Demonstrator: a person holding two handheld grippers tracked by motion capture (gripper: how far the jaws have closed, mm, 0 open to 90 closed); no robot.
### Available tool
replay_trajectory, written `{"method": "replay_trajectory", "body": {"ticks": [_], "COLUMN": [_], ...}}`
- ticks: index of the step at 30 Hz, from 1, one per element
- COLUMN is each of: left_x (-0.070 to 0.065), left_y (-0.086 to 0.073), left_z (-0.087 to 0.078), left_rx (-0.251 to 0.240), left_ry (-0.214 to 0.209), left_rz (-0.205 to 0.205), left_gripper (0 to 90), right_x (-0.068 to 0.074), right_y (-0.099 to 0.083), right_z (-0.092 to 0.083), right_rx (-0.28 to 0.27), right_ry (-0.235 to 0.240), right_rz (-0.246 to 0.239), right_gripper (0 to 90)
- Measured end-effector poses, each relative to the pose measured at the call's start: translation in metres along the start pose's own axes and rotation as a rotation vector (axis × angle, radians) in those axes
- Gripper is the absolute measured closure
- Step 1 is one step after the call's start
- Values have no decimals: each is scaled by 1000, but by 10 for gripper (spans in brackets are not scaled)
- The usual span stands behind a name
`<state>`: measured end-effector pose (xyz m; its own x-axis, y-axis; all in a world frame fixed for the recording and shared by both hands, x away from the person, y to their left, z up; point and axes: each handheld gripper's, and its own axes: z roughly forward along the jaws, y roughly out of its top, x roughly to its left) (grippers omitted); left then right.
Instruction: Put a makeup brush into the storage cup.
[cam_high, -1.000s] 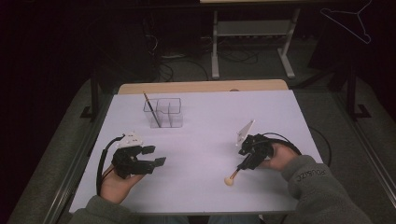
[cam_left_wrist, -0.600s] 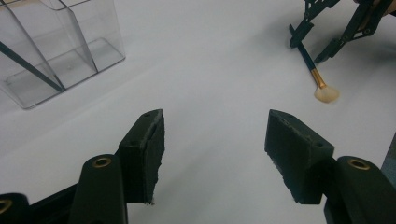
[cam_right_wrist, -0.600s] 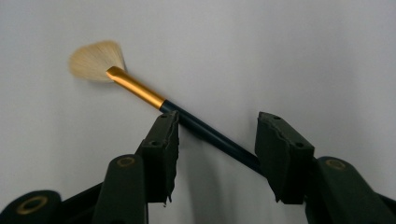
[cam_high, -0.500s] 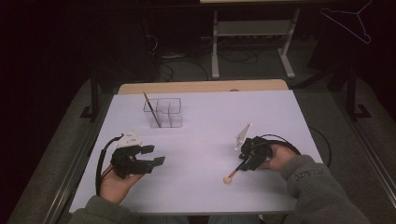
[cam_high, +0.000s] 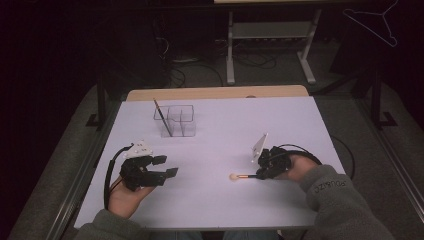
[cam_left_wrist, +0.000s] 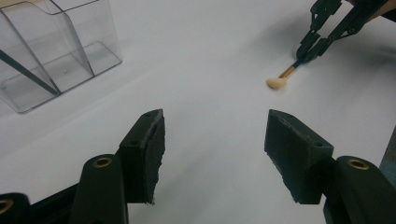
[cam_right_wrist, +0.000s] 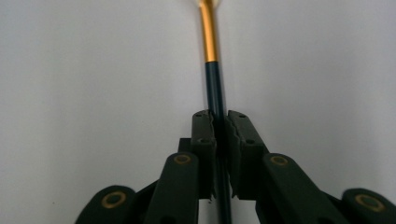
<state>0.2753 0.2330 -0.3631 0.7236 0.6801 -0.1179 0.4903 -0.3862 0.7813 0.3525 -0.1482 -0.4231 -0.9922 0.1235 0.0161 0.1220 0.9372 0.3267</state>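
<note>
Two grippers sat low over the white table (cam_high: 220, 125), and one had a makeup brush.

The right gripper (cam_right_wrist: 219, 126) had just squeezed its jaws tight on the dark handle of the brush (cam_right_wrist: 211, 56), which stuck out past the jaw tips to its soft tip. The left gripper (cam_left_wrist: 212, 140) had its jaws wide apart with nothing between them; a clear box (cam_left_wrist: 56, 51) stood well ahead, off to one side.

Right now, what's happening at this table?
A person works with a gripper in each hand. The right gripper has just closed its jaws on the dark handle of a small makeup brush lying on the white table. The left gripper is open with nothing between its jaws. A clear organizer holding one dark stick stands beyond it.
</note>
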Motion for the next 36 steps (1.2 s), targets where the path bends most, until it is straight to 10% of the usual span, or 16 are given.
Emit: {"method": "replay_trajectory", "body": {"ticks": [14, 36], "left_x": [2, -8], "left_y": [-1, 4], "left_z": [0, 6], "left_rx": [-2, 15], "left_ry": [-5, -38], "left_rz": [-9, 16], "left_gripper": [377, 375], "right_x": [-3, 18], "right_y": [0, -8], "right_z": [-1, -39], "right_rx": [-3, -277], "right_ry": [21, 13], "right_rz": [83, 169], "right_gripper": [832, 831]}}
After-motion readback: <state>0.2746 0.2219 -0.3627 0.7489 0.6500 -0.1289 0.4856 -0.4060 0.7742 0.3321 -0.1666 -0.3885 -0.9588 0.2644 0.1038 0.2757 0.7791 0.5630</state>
